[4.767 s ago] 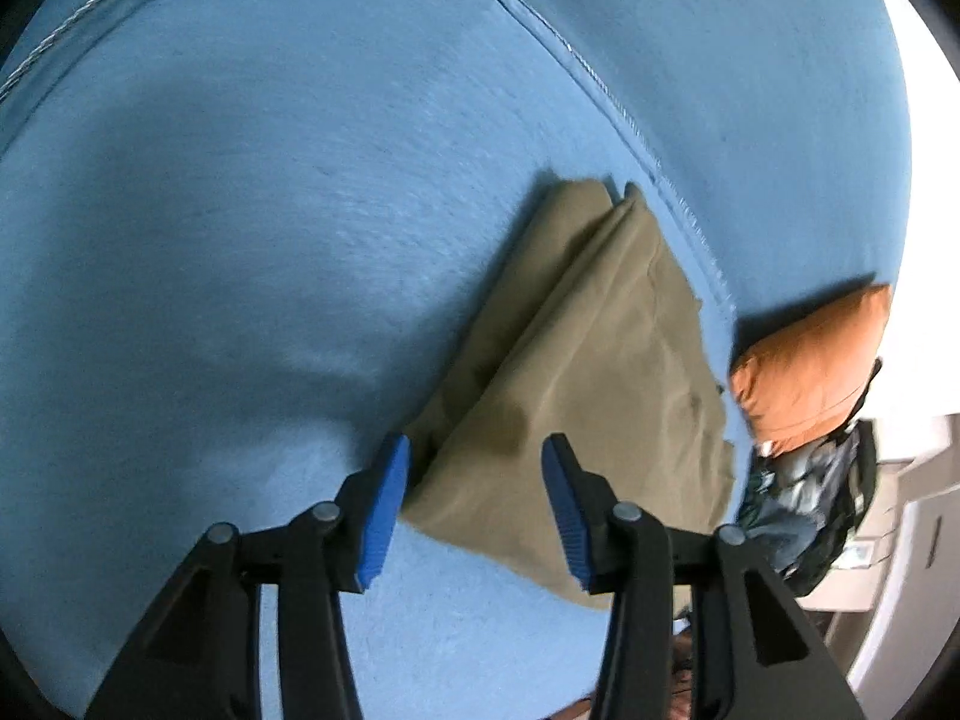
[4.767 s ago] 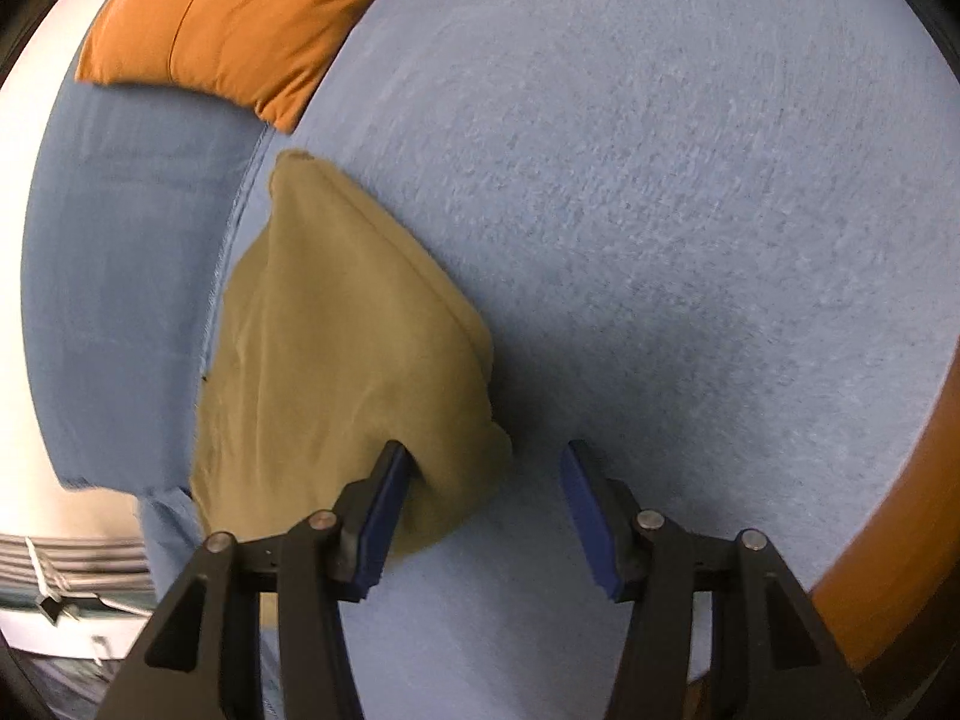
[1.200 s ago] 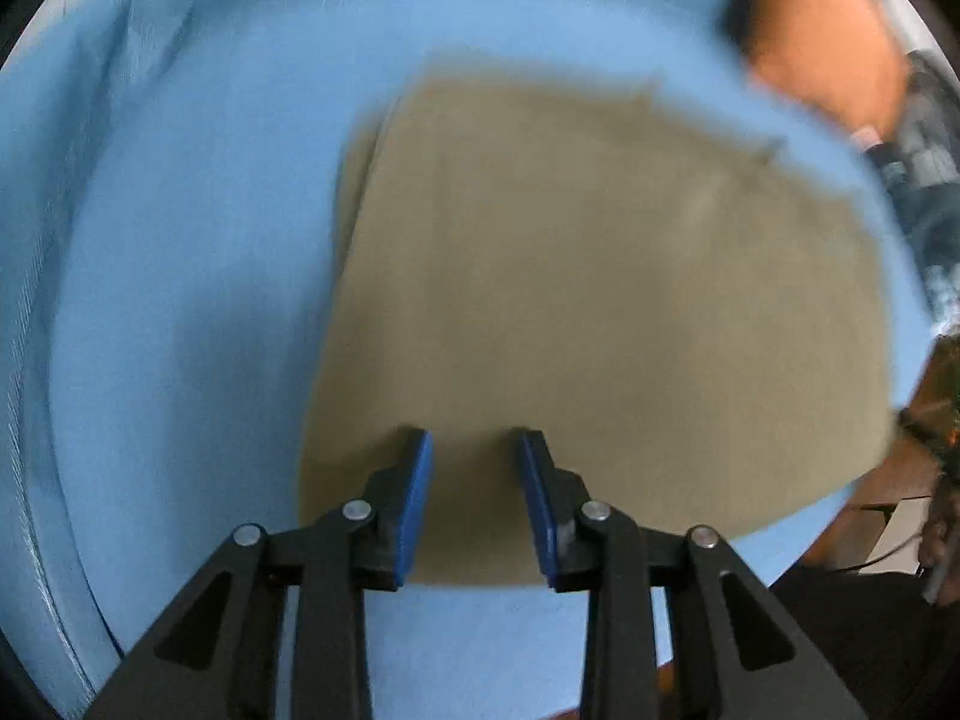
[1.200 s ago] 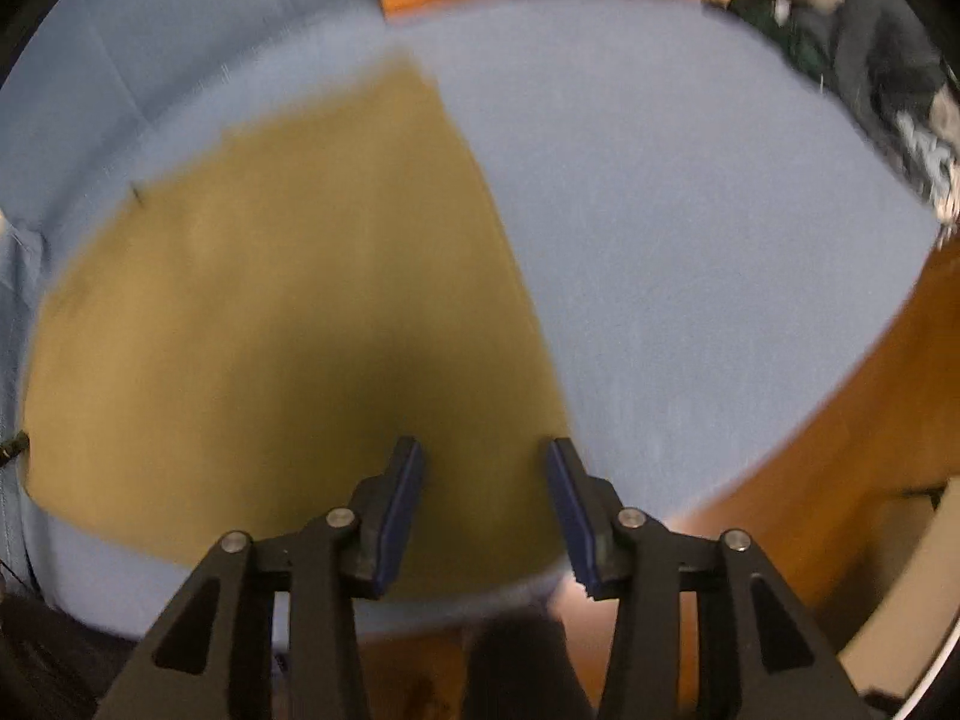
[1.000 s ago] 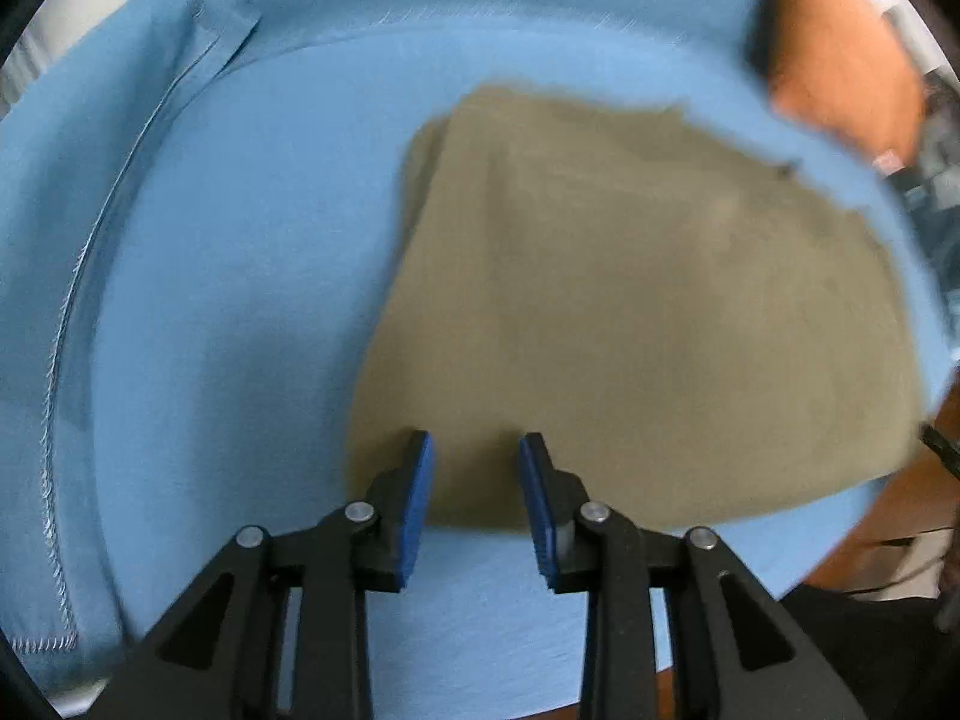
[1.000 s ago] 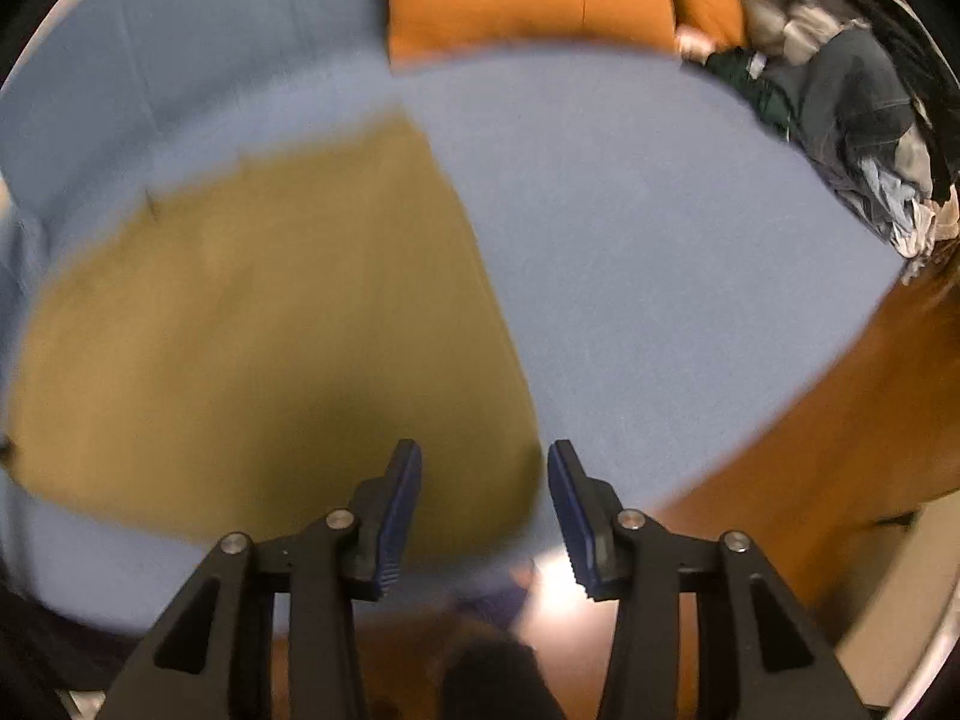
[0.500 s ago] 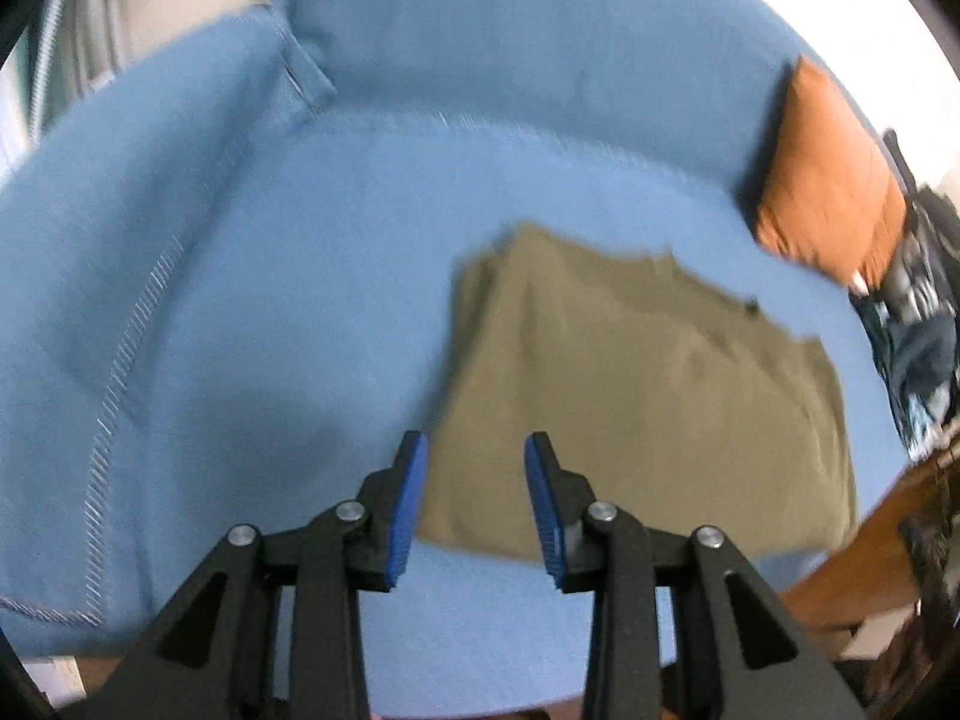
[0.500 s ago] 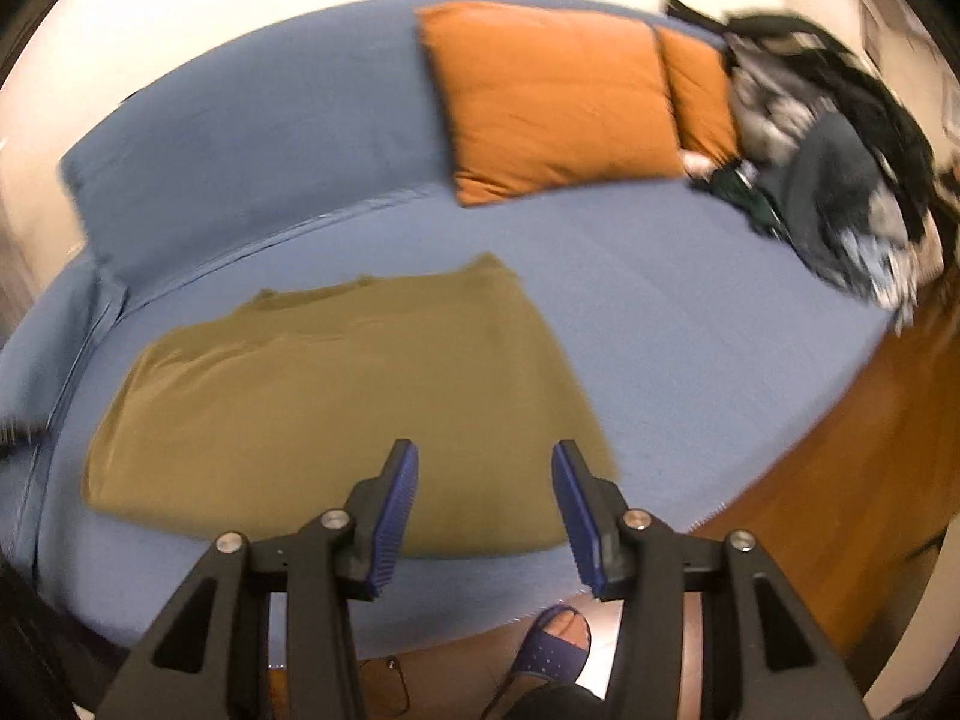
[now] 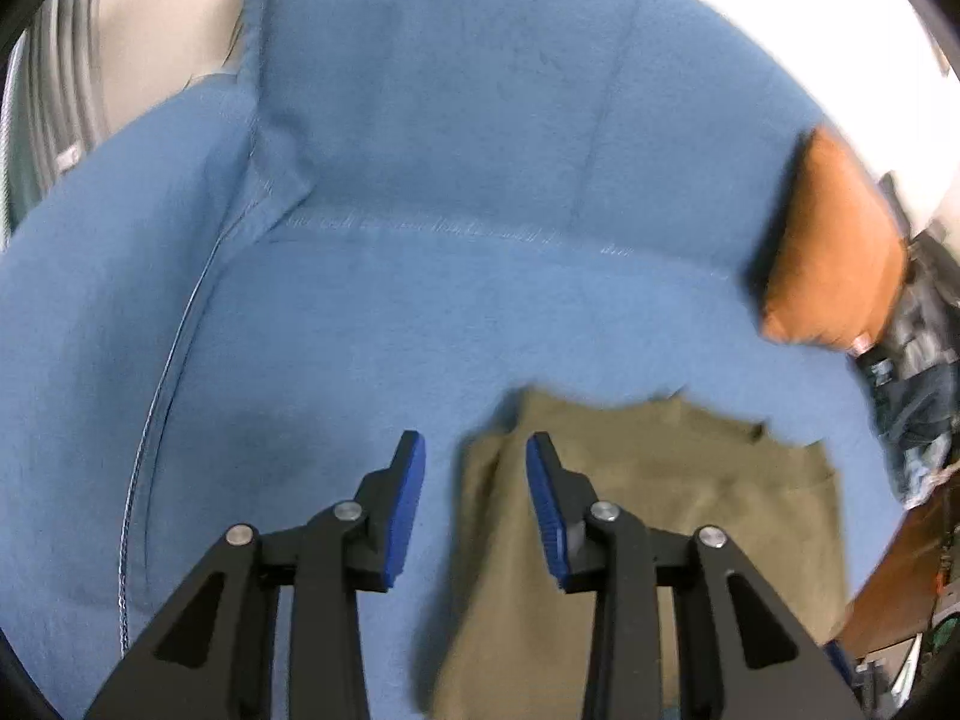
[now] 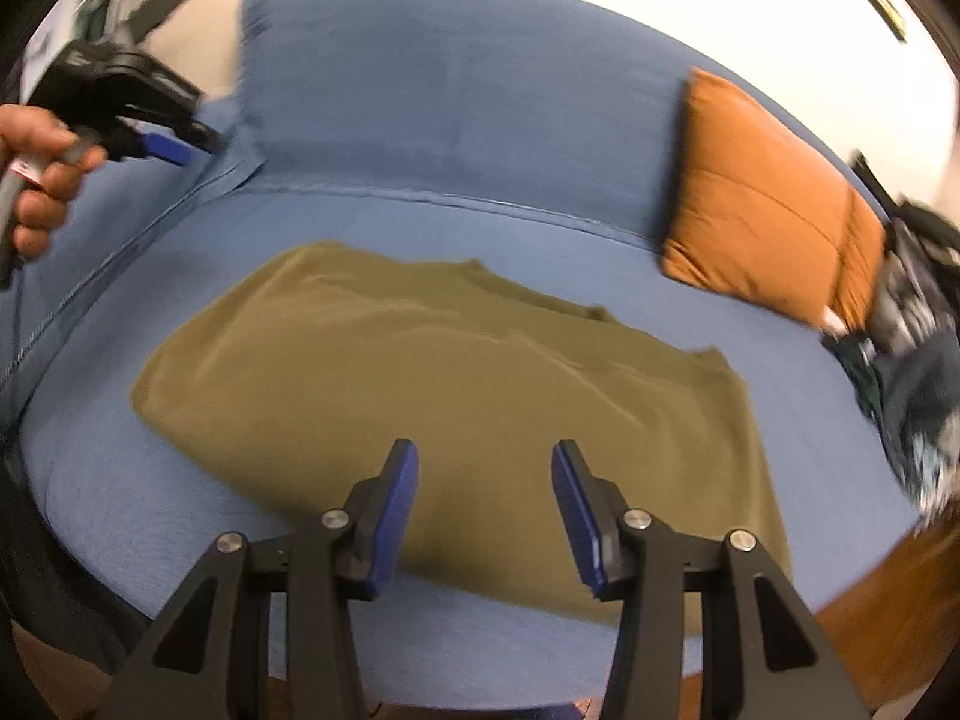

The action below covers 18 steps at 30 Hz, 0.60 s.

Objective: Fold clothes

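An olive-green folded garment (image 10: 456,384) lies flat on the blue sofa seat (image 10: 840,468). In the left wrist view it (image 9: 648,516) sits low and right. My left gripper (image 9: 475,504) is open and empty, held above the seat over the garment's left edge. It also shows in the right wrist view (image 10: 171,147), raised at the far left in a hand. My right gripper (image 10: 485,510) is open and empty, held above the garment's near edge.
An orange cushion (image 10: 774,204) leans on the sofa back at the right, also in the left wrist view (image 9: 834,246). A pile of dark clothes (image 10: 918,372) lies at the sofa's right end. The sofa armrest (image 9: 102,300) rises at the left. Wooden floor (image 10: 888,612) shows below.
Both grippers have lifted up and back from the garment, which lies spread flat. The left gripper has swung to the left, away from the cloth. Both jaws have opened slightly wider.
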Motion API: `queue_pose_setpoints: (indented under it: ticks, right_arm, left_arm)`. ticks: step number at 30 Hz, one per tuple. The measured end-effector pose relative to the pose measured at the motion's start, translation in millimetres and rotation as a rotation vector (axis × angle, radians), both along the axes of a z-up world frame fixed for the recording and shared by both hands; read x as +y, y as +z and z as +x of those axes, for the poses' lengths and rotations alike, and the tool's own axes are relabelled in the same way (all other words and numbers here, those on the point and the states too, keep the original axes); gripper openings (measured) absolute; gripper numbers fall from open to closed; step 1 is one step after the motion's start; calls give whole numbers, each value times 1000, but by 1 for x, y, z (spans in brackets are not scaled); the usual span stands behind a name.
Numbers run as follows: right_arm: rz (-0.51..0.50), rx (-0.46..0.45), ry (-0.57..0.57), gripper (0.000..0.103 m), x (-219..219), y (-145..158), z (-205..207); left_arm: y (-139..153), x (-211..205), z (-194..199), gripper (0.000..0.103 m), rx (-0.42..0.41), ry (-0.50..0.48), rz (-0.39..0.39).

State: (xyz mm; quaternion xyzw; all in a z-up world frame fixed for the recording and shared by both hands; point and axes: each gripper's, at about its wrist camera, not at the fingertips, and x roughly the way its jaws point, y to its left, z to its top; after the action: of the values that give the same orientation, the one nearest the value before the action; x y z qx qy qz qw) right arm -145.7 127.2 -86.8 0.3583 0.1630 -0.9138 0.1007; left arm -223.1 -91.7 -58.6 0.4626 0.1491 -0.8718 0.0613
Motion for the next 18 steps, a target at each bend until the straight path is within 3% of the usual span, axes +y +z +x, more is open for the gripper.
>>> queue_pose_setpoints:
  ticks: [1,4,6,10,18]
  right_arm:
    - [15,1,22,47,-11,-3,2]
    - [65,13,108,47,-45,-12,4]
    - [96,26,166,47,-67,-17,5]
    - [147,40,261,47,-105,-29,13]
    - [267,70,386,47,-151,-48,40]
  left_arm:
    - [-12,-4,-3,33,-63,17,0]
    - [-15,-13,-10,34,-68,12,23]
    - [-14,-20,-13,34,-66,26,-12]
    - [-24,-39,-15,34,-102,69,82]
    - [-29,-44,-9,34,-137,104,78]
